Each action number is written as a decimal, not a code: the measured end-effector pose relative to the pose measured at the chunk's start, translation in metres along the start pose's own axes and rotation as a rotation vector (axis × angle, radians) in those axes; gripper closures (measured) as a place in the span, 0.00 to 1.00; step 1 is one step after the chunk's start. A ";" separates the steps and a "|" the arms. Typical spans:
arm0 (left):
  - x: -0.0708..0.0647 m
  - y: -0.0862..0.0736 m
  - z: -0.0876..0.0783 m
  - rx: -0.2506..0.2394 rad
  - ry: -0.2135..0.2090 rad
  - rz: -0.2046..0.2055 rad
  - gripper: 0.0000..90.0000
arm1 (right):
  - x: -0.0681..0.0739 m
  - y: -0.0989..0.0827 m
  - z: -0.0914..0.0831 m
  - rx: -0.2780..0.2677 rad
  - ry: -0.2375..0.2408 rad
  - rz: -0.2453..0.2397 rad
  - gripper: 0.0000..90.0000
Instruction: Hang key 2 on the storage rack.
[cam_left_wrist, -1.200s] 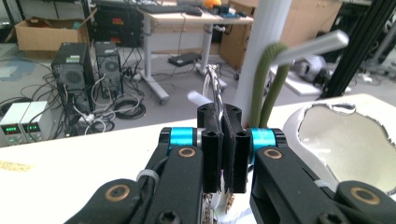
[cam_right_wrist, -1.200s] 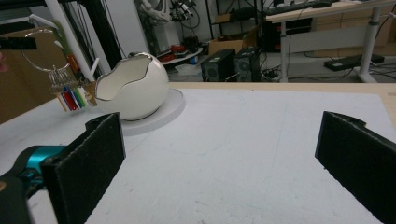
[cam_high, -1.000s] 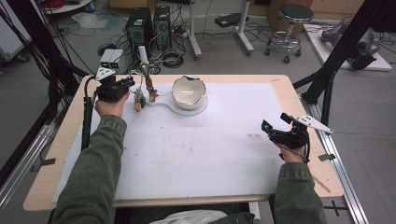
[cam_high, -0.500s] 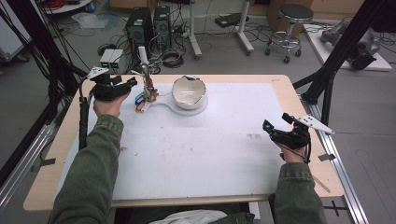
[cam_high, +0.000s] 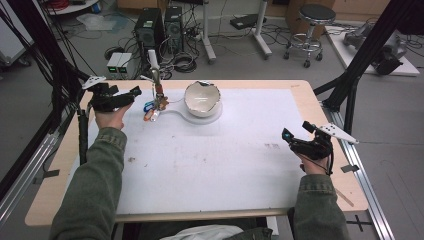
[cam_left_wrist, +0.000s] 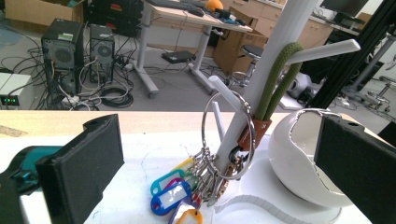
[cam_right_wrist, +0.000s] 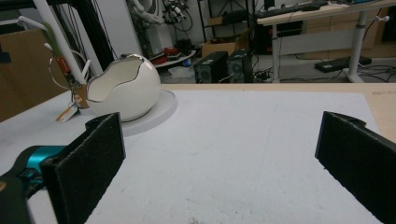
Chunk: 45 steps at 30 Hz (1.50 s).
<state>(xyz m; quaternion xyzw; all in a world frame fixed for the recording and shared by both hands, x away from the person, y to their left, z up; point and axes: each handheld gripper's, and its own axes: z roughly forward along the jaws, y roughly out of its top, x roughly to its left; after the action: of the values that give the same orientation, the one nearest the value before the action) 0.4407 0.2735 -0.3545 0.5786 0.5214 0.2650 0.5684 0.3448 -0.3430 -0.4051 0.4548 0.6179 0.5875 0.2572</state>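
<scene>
A white peg stand (cam_high: 152, 59) rises at the table's far left on a flat white base (cam_high: 176, 111). From one peg (cam_left_wrist: 223, 92) hangs a metal key ring with a bunch of keys and coloured tags (cam_left_wrist: 172, 198). A green rope loop (cam_left_wrist: 279, 77) with a brown leather end hangs higher on the post. A white egg-shaped bowl (cam_high: 202, 97) with a jagged rim sits on the same base. My left gripper (cam_high: 133, 95) is open, just left of the keys and facing them, holding nothing. My right gripper (cam_high: 296, 130) is open and empty near the table's right edge, aimed toward the bowl (cam_right_wrist: 123, 91).
A white mat (cam_high: 210, 165) covers most of the wooden table (cam_high: 300, 89). Black frame struts stand at both sides. Computers, cables and a stool are on the floor behind the table.
My left gripper has drawn back to the left, away from the stand, and the key bunch stays hanging on it. The right gripper has barely moved.
</scene>
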 end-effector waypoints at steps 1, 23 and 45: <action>0.000 0.000 -0.002 0.002 -0.002 0.004 0.02 | 0.000 0.000 0.000 0.000 -0.002 0.000 0.01; 0.006 -0.024 -0.037 0.006 0.033 0.065 0.02 | -0.001 -0.001 -0.003 -0.001 -0.016 0.001 0.01; -0.018 -0.049 -0.068 -0.023 -0.001 0.148 0.02 | 0.000 -0.001 -0.004 -0.001 -0.022 -0.015 0.01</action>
<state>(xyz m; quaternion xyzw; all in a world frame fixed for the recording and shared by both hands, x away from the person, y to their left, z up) 0.3589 0.2735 -0.3809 0.6092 0.4741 0.3119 0.5539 0.3413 -0.3448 -0.4056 0.4565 0.6181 0.5808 0.2688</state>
